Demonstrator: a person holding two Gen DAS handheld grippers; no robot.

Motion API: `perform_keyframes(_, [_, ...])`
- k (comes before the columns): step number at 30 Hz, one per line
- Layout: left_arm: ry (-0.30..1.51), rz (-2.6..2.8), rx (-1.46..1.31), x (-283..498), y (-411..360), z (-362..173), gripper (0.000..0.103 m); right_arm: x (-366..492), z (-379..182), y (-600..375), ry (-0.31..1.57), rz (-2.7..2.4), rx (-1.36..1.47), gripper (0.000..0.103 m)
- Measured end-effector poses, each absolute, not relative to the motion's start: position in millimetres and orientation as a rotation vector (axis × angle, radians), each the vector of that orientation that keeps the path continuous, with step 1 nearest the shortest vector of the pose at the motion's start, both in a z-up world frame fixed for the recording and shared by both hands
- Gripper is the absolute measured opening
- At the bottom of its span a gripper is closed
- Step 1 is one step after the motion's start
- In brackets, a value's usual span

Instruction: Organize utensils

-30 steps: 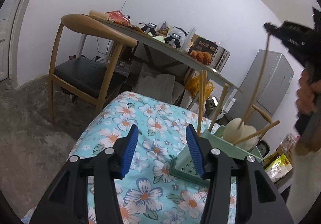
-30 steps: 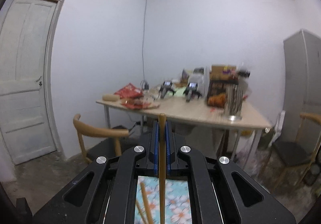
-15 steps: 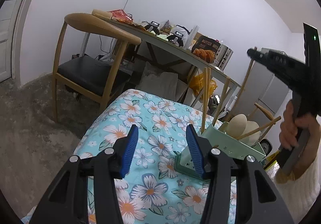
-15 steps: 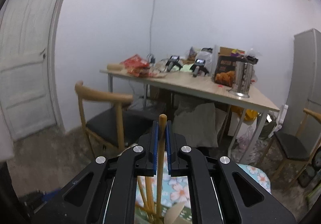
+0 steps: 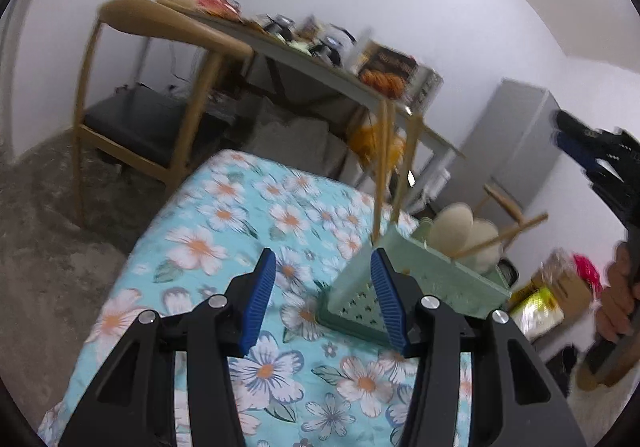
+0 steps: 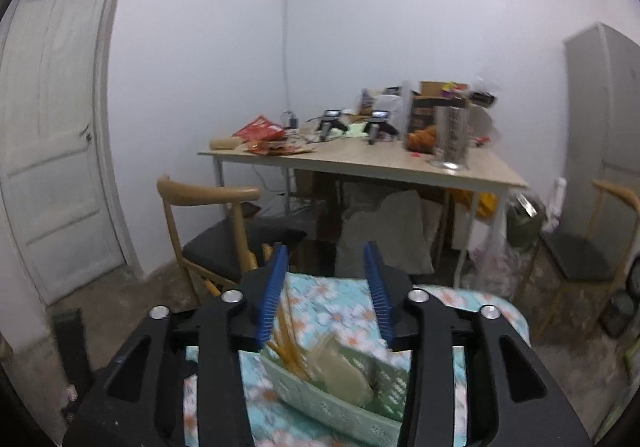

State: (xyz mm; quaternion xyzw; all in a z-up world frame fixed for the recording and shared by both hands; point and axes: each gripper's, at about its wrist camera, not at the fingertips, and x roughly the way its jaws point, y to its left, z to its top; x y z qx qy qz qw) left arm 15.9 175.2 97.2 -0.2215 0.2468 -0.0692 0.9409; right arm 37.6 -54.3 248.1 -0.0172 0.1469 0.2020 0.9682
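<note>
The pale green perforated basket [image 5: 424, 279] stands on the floral cloth [image 5: 224, 231] at lower centre right of the left wrist view, its wall pierced with small holes. Several wooden chopsticks [image 5: 384, 167] stand upright in its near corner, and one more [image 5: 500, 237] leans out low toward the right. Cream-coloured spoon bowls [image 5: 452, 223] rise above the far rim.

In the right wrist view the same basket [image 6: 332, 403] sits low at centre, with chopsticks [image 6: 286, 343] at its left end and a beige spoon [image 6: 340, 367] lying inside.

The left gripper [image 5: 322, 299] has its blue-padded jaws apart over the cloth, nothing between them; the right pad overlaps the basket's near end in the picture, and contact cannot be told. The right gripper [image 6: 326, 293] has its jaws opening, with no item between the pads; the chopsticks show below them. In the left wrist view it appears at the right edge [image 5: 592, 151], blurred, above a hand [image 5: 618, 299] cut off by the frame.

A dark box [image 5: 394, 67] on the background desk [image 6: 360, 163] carries lettering, too blurred to read. Both views are smeared by motion.
</note>
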Motion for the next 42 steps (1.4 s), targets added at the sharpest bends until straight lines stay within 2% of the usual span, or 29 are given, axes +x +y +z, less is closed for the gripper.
perform_keyframes(4, [0.584, -0.236, -0.363, 40, 151, 83, 0.048, 13, 209, -119, 0.343, 0.371, 0.048, 0.049])
perform_keyframes(7, [0.609, -0.239, -0.397, 55, 147, 74, 0.048, 10, 165, -153, 0.405, 0.418, 0.143, 0.056])
perform_keyframes(10, [0.615, -0.269, -0.577, 74, 163, 61, 0.048, 29, 127, -165, 0.496, 0.410, 0.200, 0.056])
perform_keyframes(14, [0.602, -0.364, -0.836, 98, 180, 45, 0.048, 52, 96, -168, 0.507, 0.467, 0.234, 0.061])
perform_keyframes(19, [0.614, -0.354, -0.705, 99, 177, 59, 0.048, 58, 75, -154, 0.535, 0.590, 0.148, 0.072])
perform_keyframes(22, [0.588, -0.313, -0.476, 80, 165, 75, 0.048, 58, 73, -149, 0.526, 0.587, 0.090, 0.073])
perform_keyframes(25, [0.529, -0.333, -0.378, 68, 155, 84, 0.048, 65, 75, -145, 0.520, 0.587, 0.099, 0.073])
perform_keyframes(28, [0.468, -0.321, -0.229, 61, 132, 92, 0.048, 69, 77, -141, 0.516, 0.569, 0.083, 0.068])
perform_keyframes(34, [0.526, -0.299, -0.069, 75, 100, 79, 0.047, 78, 75, -136, 0.522, 0.559, 0.074, 0.061])
perform_keyframes(39, [0.534, -0.302, -0.063, 81, 97, 76, 0.042, 76, 72, -128, 0.520, 0.572, 0.053, 0.060])
perform_keyframes(40, [0.536, -0.296, -0.063, 82, 97, 75, 0.039, 76, 71, -127, 0.521, 0.573, 0.050, 0.057])
perform_keyframes(41, [0.541, -0.283, -0.061, 82, 97, 74, 0.030, 77, 71, -126, 0.524, 0.573, 0.048, 0.052])
perform_keyframes(42, [0.547, -0.284, -0.061, 82, 97, 73, 0.027, 77, 70, -126, 0.521, 0.559, 0.046, 0.050])
